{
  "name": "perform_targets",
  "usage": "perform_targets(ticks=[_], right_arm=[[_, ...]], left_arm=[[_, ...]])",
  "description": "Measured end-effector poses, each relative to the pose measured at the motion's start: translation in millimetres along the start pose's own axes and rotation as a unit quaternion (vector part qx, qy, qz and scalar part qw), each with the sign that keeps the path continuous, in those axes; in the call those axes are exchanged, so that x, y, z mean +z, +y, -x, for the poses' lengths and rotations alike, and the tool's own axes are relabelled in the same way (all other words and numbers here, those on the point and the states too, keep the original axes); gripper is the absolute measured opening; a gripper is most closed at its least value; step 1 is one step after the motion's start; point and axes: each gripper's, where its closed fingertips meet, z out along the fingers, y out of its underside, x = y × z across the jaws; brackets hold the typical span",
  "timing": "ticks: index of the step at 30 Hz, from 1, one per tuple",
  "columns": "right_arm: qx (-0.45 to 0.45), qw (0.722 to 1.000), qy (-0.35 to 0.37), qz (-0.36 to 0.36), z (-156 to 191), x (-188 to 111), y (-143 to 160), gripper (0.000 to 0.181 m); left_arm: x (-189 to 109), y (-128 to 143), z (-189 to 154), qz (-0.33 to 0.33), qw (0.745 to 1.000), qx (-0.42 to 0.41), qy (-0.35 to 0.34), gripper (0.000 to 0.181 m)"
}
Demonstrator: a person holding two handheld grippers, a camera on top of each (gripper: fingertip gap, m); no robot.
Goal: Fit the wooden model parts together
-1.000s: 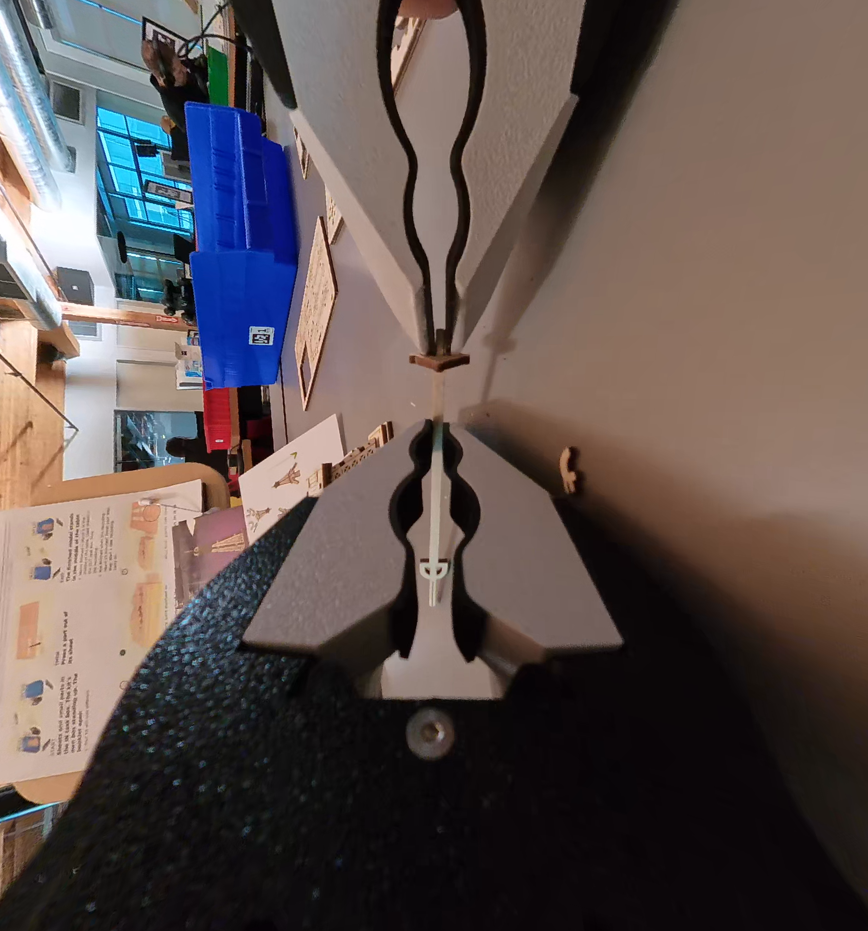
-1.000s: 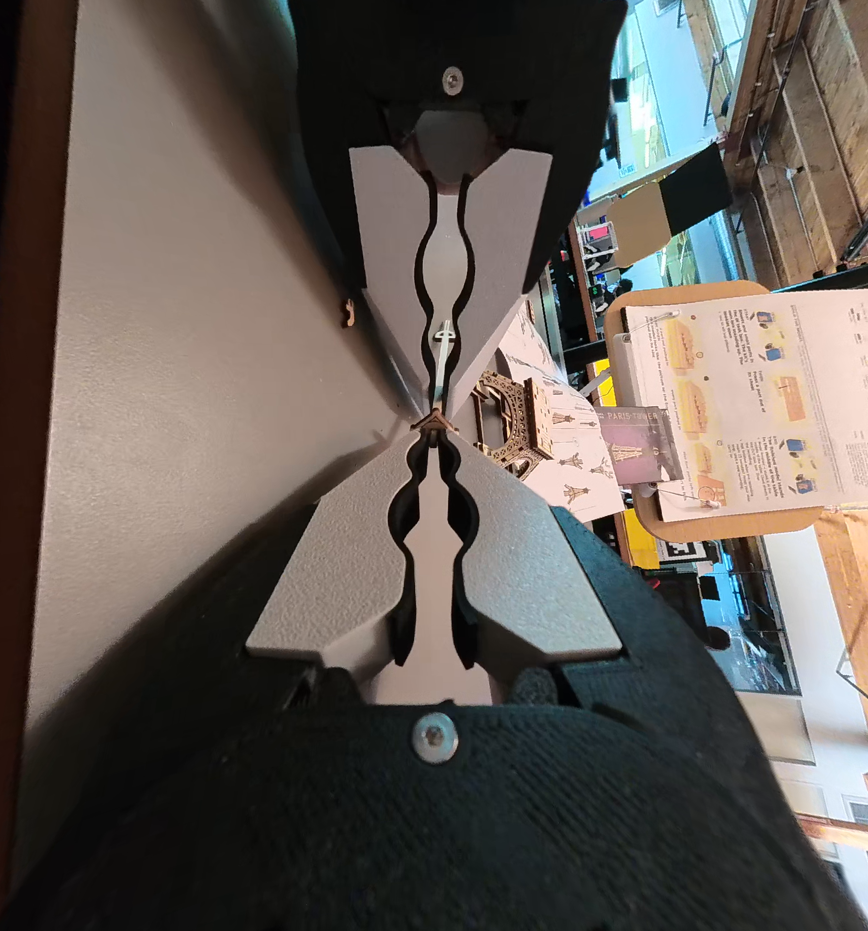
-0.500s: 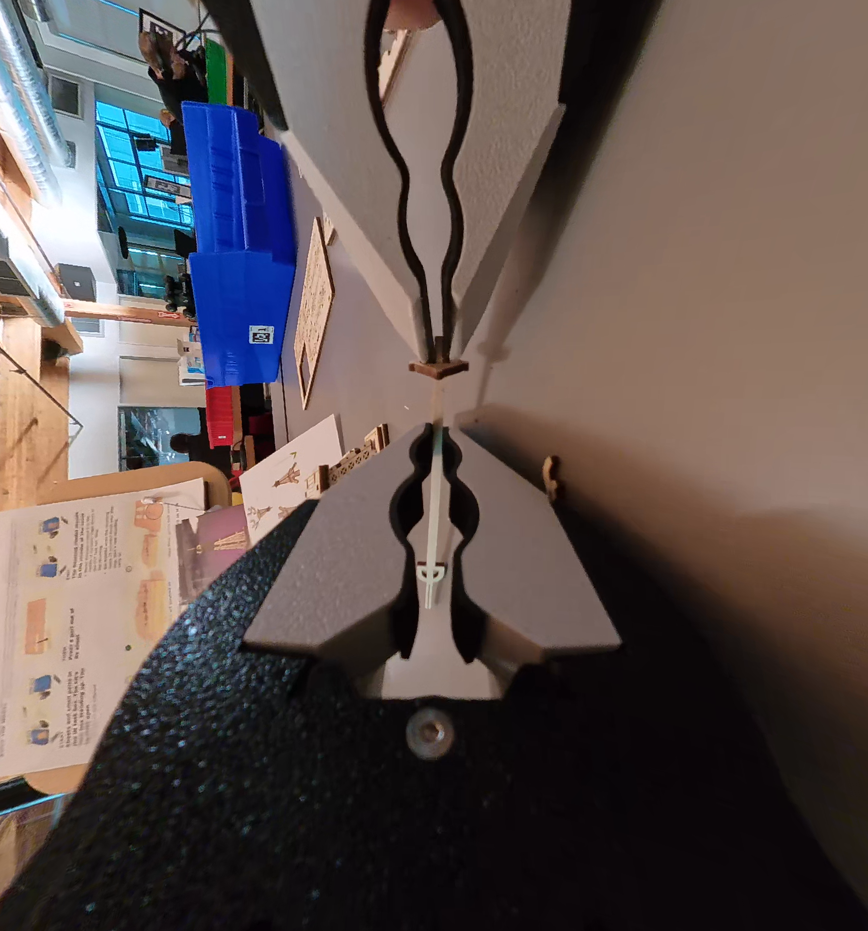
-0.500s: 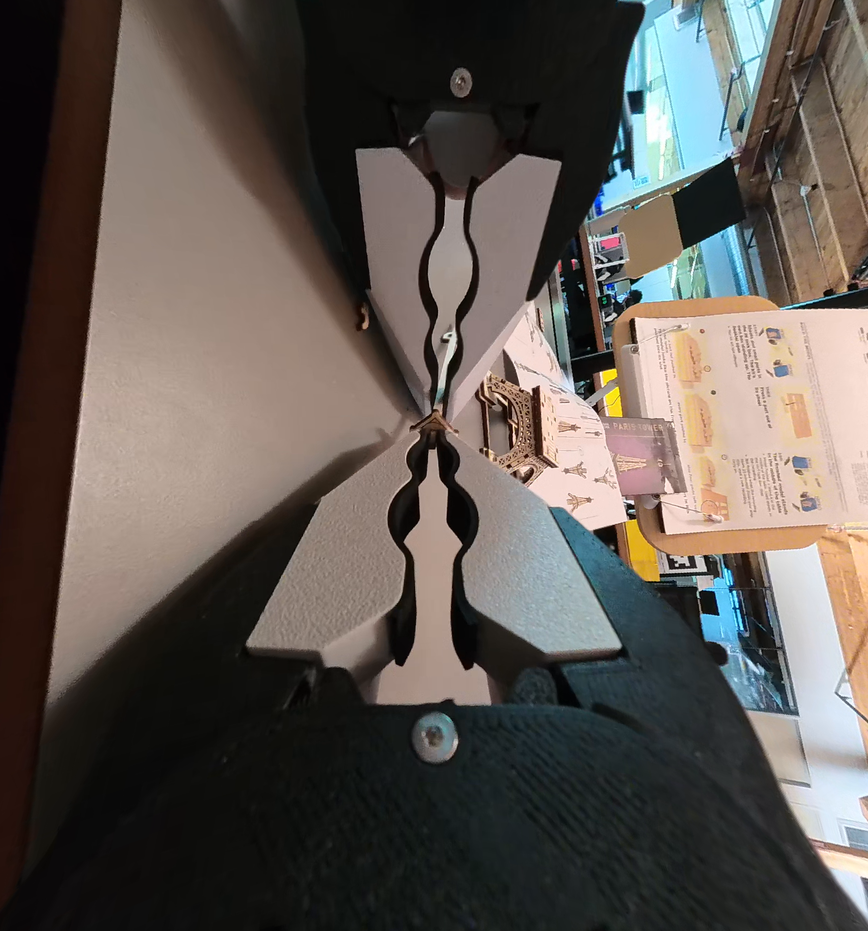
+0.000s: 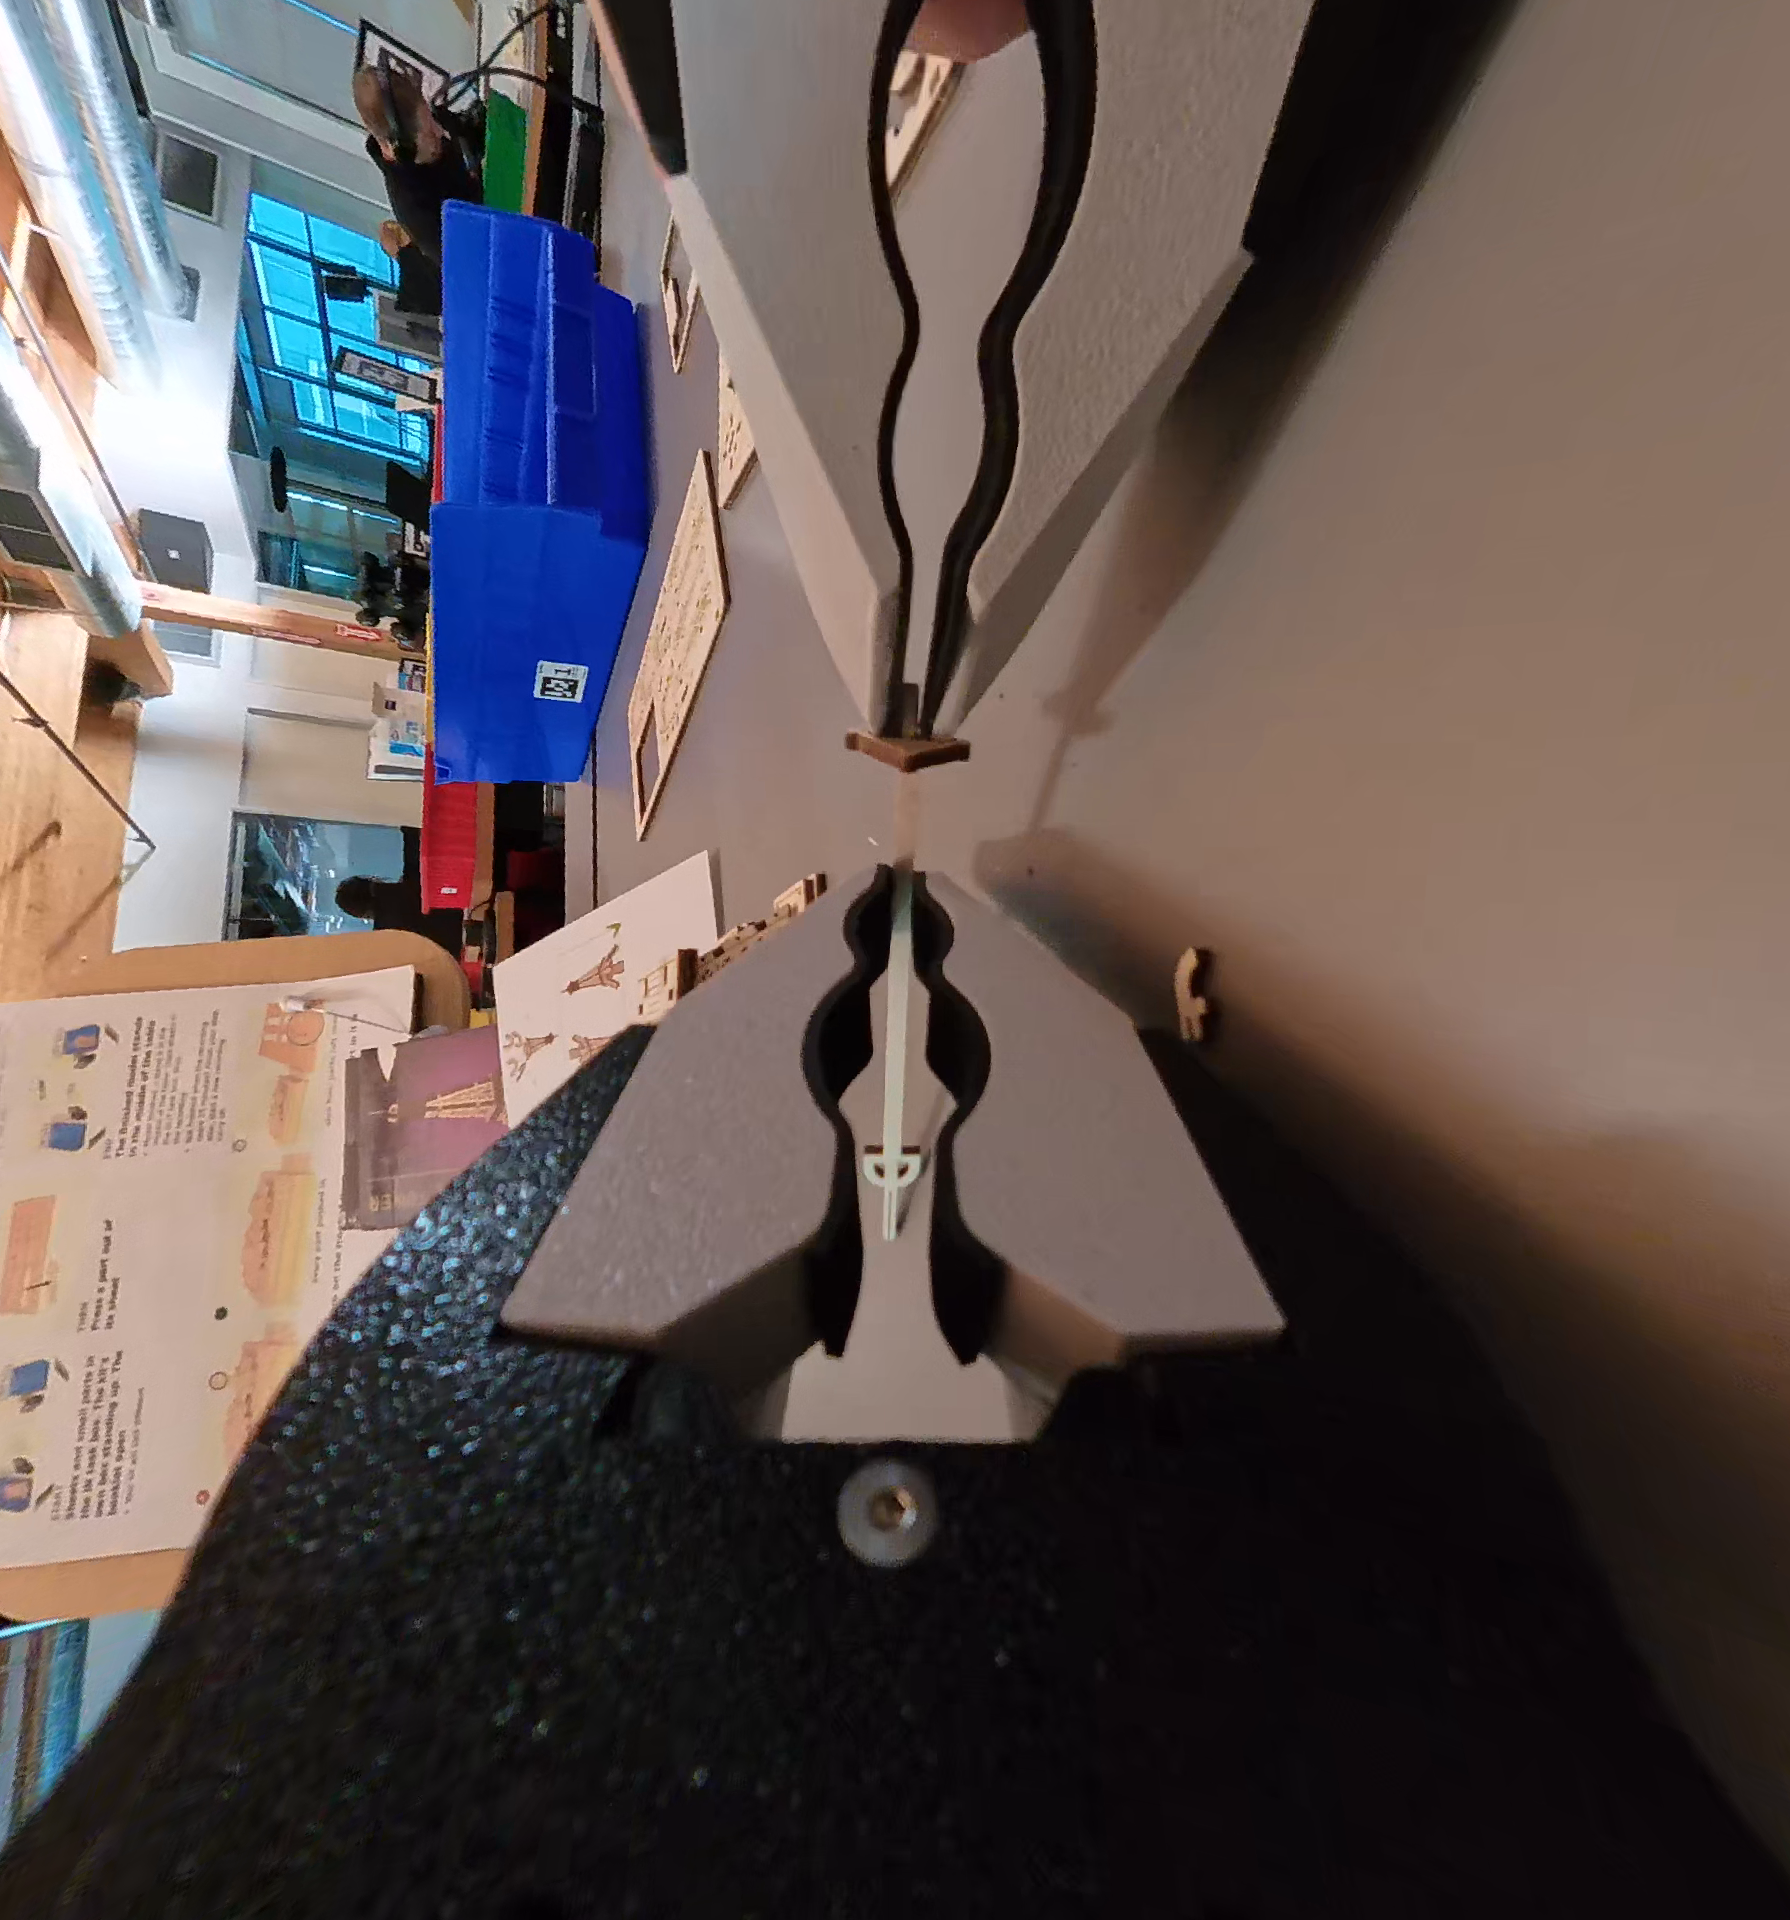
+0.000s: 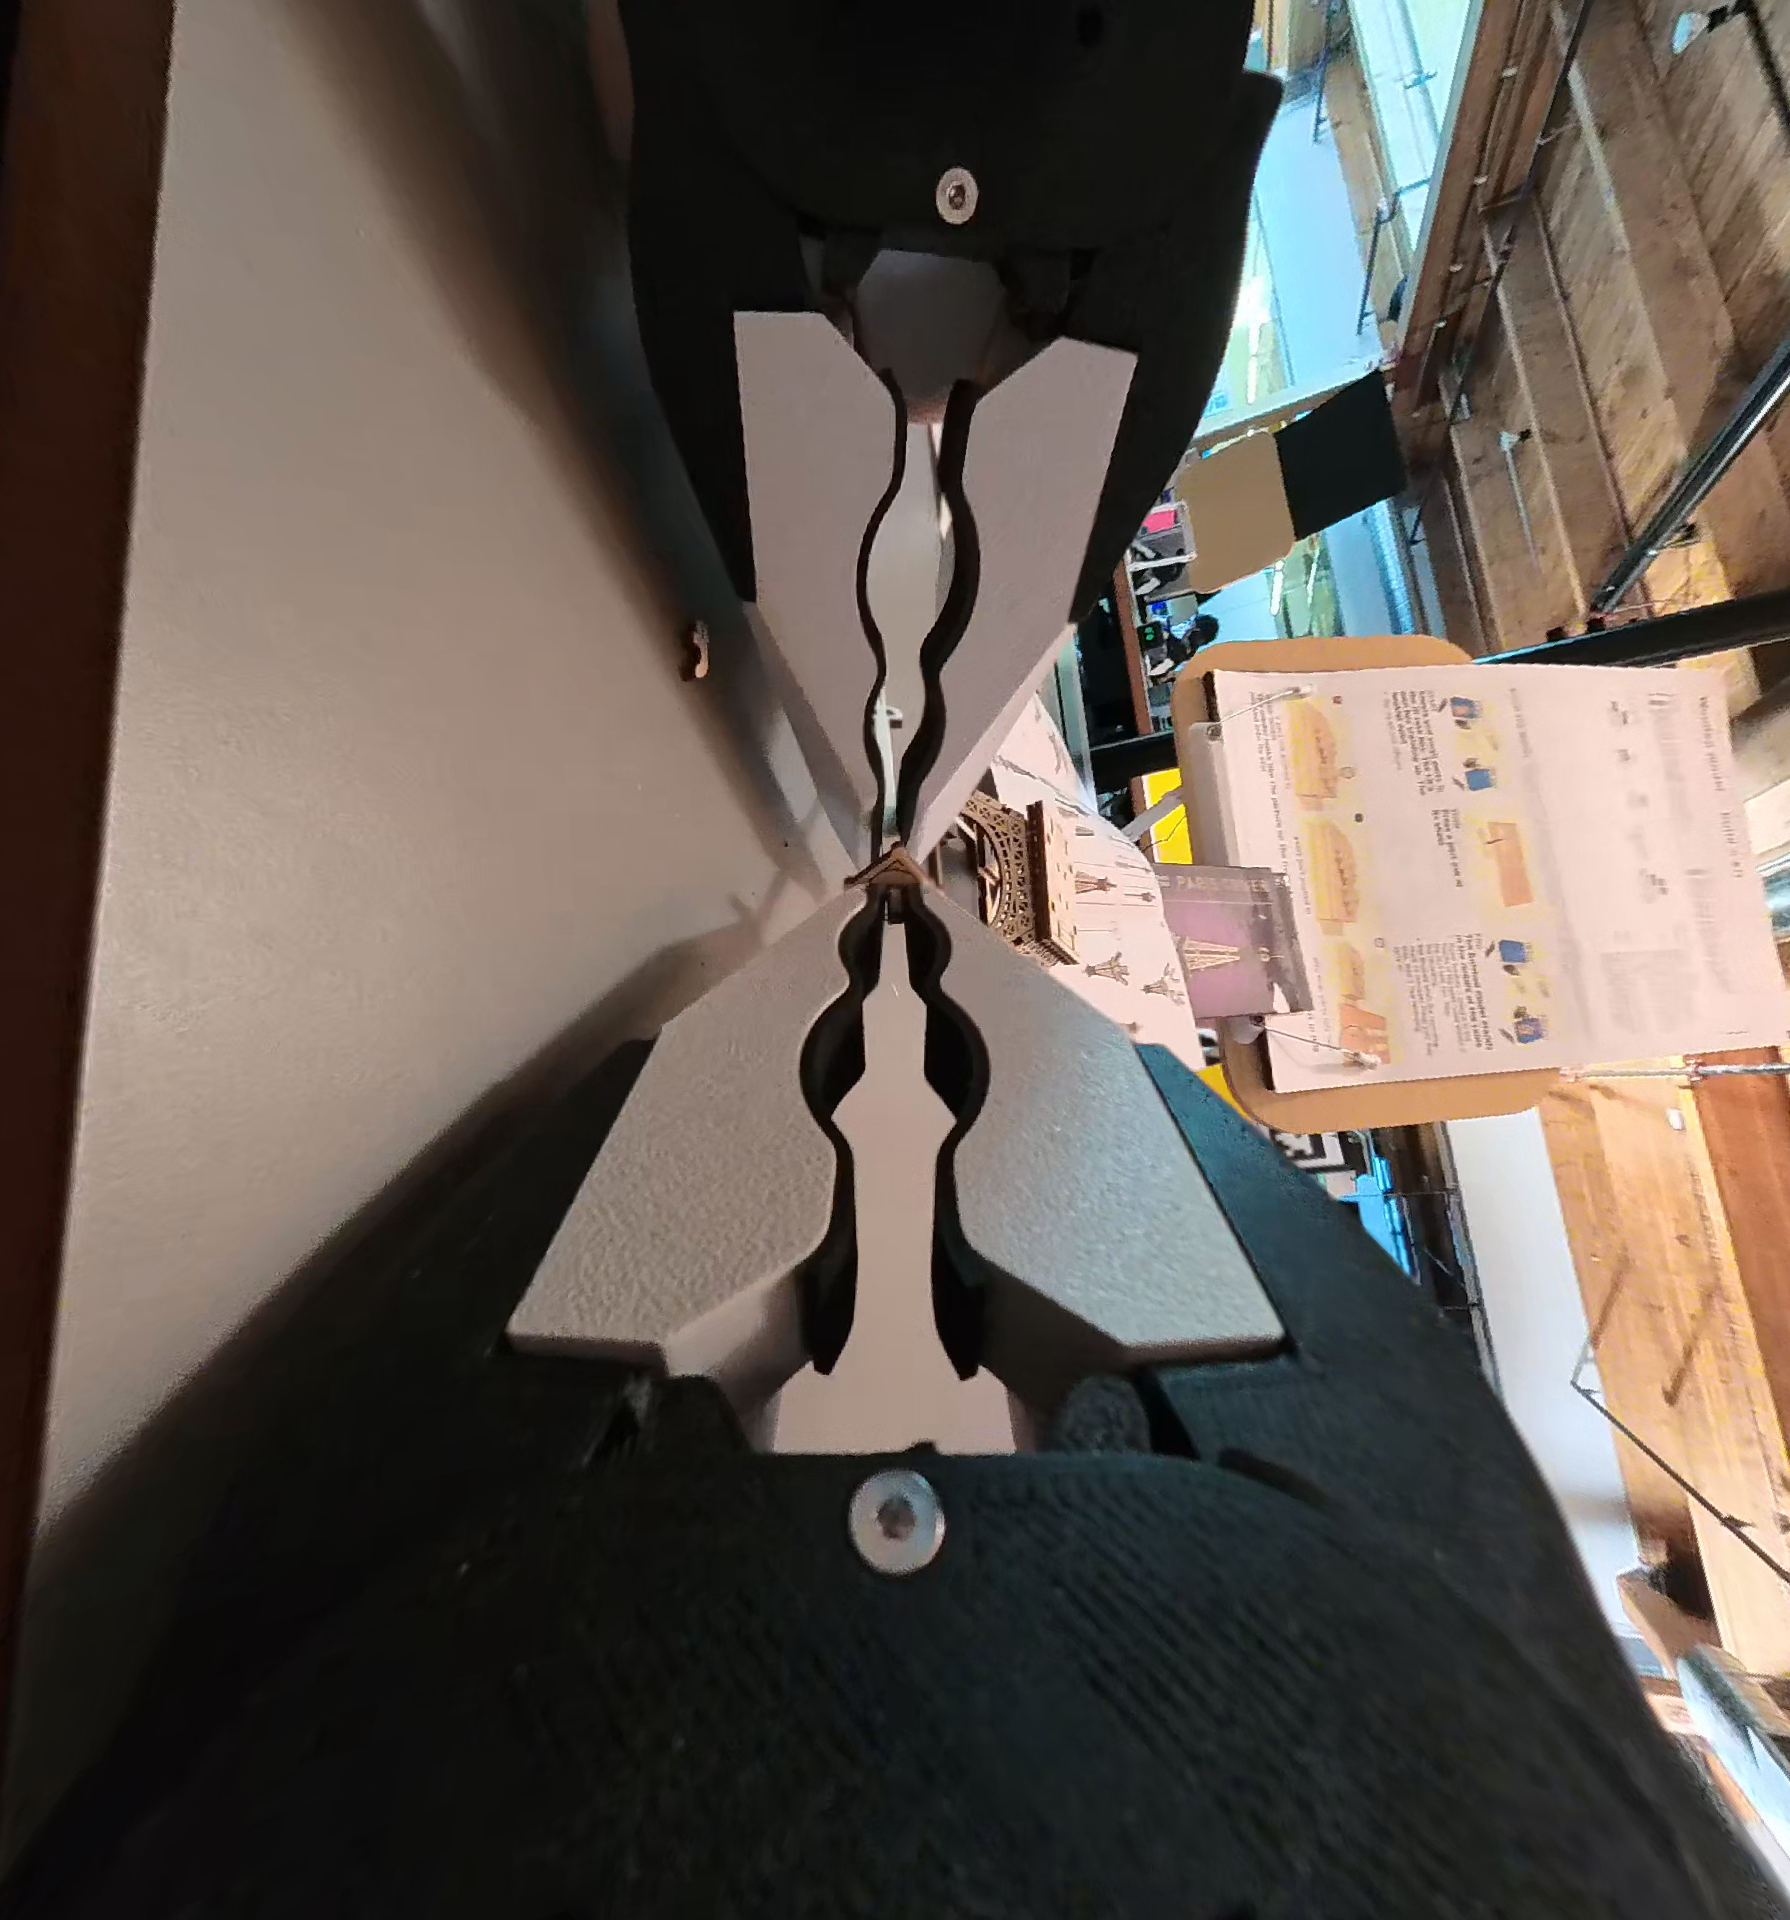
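In the left wrist view my left gripper (image 5: 901,878) is shut on a thin pale wooden spire (image 5: 896,1039) that runs along the fingers and sticks out past the tips. My right gripper (image 5: 912,707) faces it tip to tip and is shut on a small flat square wooden piece (image 5: 906,748). The spire's tip meets the middle of that piece. In the right wrist view my right gripper (image 6: 896,904) holds the small piece (image 6: 891,871), and the left gripper (image 6: 891,831) stands opposite with the spire (image 6: 883,743) between its fingers. Both hover just above the grey table (image 5: 1493,727).
A small loose wooden part (image 5: 1192,992) lies on the table beside the left gripper. A part-built wooden tower (image 6: 1016,883), wooden part sheets (image 5: 678,644), blue bins (image 5: 538,520) and an instruction sheet on a clipboard (image 6: 1493,883) stand farther along the table. About 4 centimetres separates my left fingertips from my right.
Both grippers stay shut and tip to tip. They have shifted and tilted slightly together; the spire's tip stays at the small square piece.
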Motion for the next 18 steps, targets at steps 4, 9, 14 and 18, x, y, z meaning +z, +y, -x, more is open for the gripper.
perform_targets(ticks=[4, 9, 14, 18], right_arm=[[0.003, 1.000, 0.007, -0.006, -1.7, -1.0, -2.4, 0.004], [0.002, 1.000, 0.009, -0.010, -1.5, -1.4, -4.3, 0.006], [0.004, 1.000, -0.003, -0.010, 2.4, -0.9, -4.0, 0.006], [0.011, 1.000, -0.011, -0.026, 3.8, -2.8, -7.8, 0.006]], left_arm=[[-1.3, -0.5, 3.1, 0.000, 1.000, 0.003, -0.009, 0.000], [-3.1, -1.0, 4.6, 0.000, 1.000, 0.010, -0.016, 0.000], [-2.7, -0.5, 0.5, -0.002, 1.000, 0.012, -0.005, 0.000], [-4.3, -3.4, -1.2, -0.009, 1.000, 0.009, -0.002, 0.000]])
